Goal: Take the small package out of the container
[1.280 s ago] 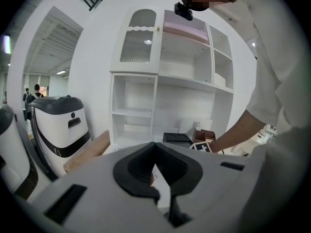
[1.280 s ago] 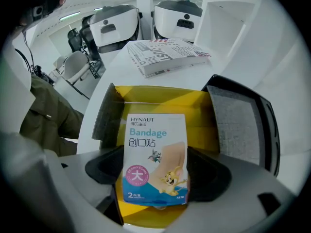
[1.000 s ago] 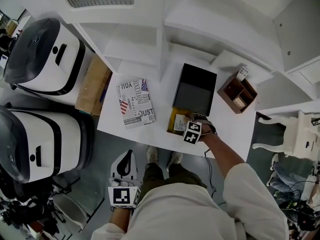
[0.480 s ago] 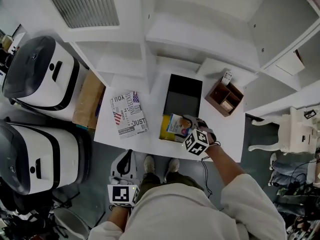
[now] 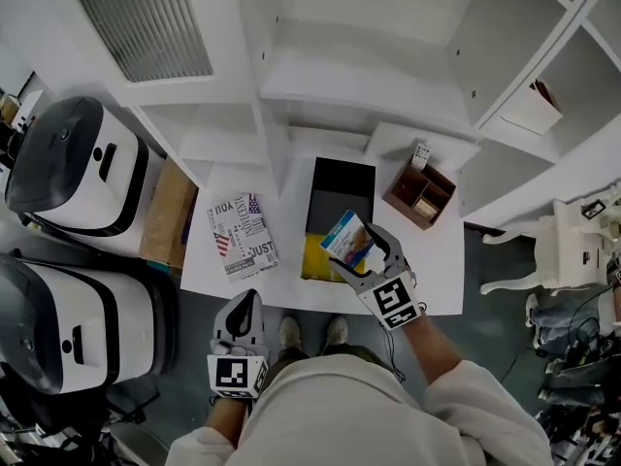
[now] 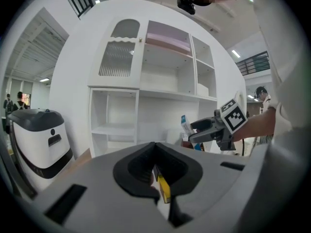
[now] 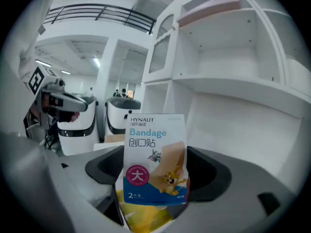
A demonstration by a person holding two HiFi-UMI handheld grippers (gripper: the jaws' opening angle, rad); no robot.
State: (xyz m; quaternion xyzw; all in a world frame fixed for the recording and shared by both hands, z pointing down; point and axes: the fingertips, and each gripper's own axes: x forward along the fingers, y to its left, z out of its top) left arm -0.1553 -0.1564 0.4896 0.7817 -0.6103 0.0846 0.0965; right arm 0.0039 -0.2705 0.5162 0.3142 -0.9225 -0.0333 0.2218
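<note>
The small package (image 5: 347, 240), a white and blue bandage packet, is held in the air by my right gripper (image 5: 355, 253), which is shut on its lower part. It hangs above the near end of the black container (image 5: 341, 198), where something yellow (image 5: 316, 259) lies. In the right gripper view the package (image 7: 155, 159) stands upright between the jaws of the right gripper (image 7: 153, 200). My left gripper (image 5: 241, 316) hangs below the table's front edge, jaws together and holding nothing. The left gripper view shows the right gripper (image 6: 210, 128) with the package (image 6: 184, 125).
On the white table (image 5: 441, 272) lie a newspaper-print booklet (image 5: 242, 235) at the left and a brown wooden organizer (image 5: 419, 196) at the right. White shelving (image 5: 359, 76) rises behind. A cardboard box (image 5: 167, 212) and two white machines (image 5: 78, 168) stand at the left.
My right gripper, shut on the package, has lifted it out of the container and drawn it up toward the table's near edge. The left gripper has stayed put.
</note>
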